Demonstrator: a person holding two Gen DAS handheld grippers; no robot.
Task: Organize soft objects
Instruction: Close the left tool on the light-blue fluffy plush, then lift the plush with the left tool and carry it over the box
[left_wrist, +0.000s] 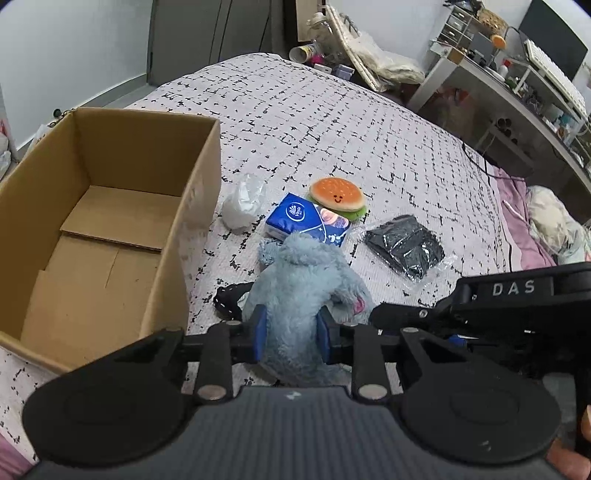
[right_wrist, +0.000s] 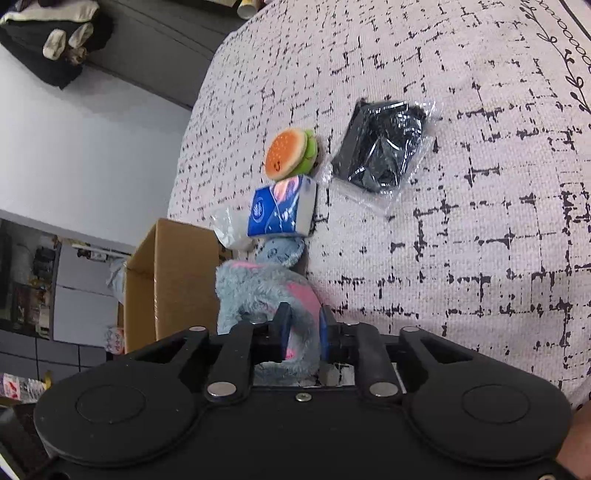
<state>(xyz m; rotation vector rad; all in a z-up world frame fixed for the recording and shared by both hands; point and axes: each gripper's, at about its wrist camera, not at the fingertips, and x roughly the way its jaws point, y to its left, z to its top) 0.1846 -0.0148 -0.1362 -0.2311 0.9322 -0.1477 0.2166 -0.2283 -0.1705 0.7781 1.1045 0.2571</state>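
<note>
A fluffy blue-grey plush toy (left_wrist: 299, 291) with pink patches lies on the patterned bedspread (left_wrist: 332, 122), just right of an open cardboard box (left_wrist: 110, 221). My left gripper (left_wrist: 290, 332) is shut on the toy's body, with both blue pads pressed into the fur. My right gripper (right_wrist: 304, 328) is shut on a pink-lined limb of the same plush toy (right_wrist: 258, 291), coming in from the right. Beyond the toy lie a blue tissue pack (left_wrist: 306, 219), a burger plush (left_wrist: 338, 194), a white plastic bag (left_wrist: 242, 205) and a black item sealed in clear plastic (left_wrist: 404, 247).
The box (right_wrist: 170, 280) holds nothing, and its near wall stands close to my left finger. A small black object (left_wrist: 229, 299) lies beside the toy on the left. A cluttered desk (left_wrist: 517, 85) and pink bedding (left_wrist: 524, 221) border the bed at the right.
</note>
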